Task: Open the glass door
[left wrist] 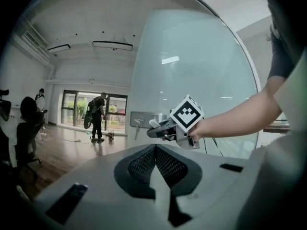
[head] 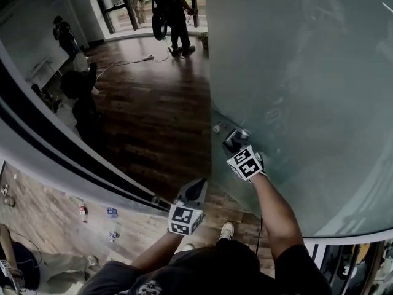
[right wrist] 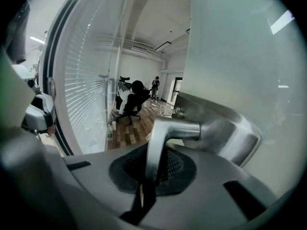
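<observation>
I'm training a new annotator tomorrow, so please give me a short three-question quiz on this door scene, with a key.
1. Multiple choice: what is the right gripper clamped on?
A) a window blind
B) the metal door handle
C) nothing

2. True or false: the left gripper is gripping the frosted glass door.

3. Short answer: what kind of floor shows past the door's free edge in the head view?

Key
1. B.
2. False; its jaws are together with nothing between them, clear of the door.
3. Dark wood planks.
</observation>
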`<move>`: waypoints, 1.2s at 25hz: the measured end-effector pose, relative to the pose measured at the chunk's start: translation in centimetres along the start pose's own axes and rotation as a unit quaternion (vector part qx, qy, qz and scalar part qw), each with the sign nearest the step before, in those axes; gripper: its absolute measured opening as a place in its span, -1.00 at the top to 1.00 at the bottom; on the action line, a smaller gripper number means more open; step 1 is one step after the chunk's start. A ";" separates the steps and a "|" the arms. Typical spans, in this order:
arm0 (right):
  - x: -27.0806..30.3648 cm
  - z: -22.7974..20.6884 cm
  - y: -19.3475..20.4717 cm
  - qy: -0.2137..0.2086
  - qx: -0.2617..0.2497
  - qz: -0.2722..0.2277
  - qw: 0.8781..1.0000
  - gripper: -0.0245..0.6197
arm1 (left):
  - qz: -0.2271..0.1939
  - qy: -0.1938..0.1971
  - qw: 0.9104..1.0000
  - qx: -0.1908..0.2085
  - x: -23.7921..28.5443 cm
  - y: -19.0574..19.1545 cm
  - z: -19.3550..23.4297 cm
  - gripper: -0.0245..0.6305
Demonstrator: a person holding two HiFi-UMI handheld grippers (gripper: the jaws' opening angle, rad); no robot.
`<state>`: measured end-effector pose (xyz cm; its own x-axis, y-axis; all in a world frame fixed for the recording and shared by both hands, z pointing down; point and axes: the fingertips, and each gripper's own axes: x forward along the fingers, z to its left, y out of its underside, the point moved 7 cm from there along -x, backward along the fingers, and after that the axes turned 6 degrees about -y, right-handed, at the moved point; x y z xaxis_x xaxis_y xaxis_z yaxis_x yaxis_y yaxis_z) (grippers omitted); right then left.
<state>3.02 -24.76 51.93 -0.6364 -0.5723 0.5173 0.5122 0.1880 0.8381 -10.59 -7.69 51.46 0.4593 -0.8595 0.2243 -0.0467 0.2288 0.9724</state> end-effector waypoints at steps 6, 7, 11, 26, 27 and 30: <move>1.7 -7.3 2.1 0.040 0.030 0.024 0.998 0.87 | -0.010 -0.019 0.999 0.026 5.1 1.2 0.2 0.91; 1.4 -8.9 2.4 0.046 0.035 0.027 0.998 0.87 | -0.011 -0.023 0.999 0.030 6.0 0.9 -0.1 0.91; 0.8 -15.4 4.3 0.075 0.057 0.036 0.995 0.88 | 0.007 -0.033 0.999 0.014 10.1 -0.1 -1.9 0.91; -1.4 -34.1 8.8 0.182 0.115 0.076 0.974 0.87 | 0.007 -0.003 1.000 0.010 21.0 -3.9 -3.5 0.91; -1.6 -35.1 9.4 0.188 0.119 0.079 0.972 0.87 | 0.007 0.001 1.000 0.008 21.8 -3.9 -3.2 0.91; -2.5 -38.7 11.0 0.210 0.125 0.096 0.965 0.87 | 0.000 0.005 1.000 0.001 24.6 -3.8 -2.2 0.91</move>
<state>32.54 -52.18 53.14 -0.2264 -0.7710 0.5952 0.4095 0.4791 0.7764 2.82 -28.70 53.17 0.4689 -0.8542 0.2245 -0.0486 0.2288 0.9723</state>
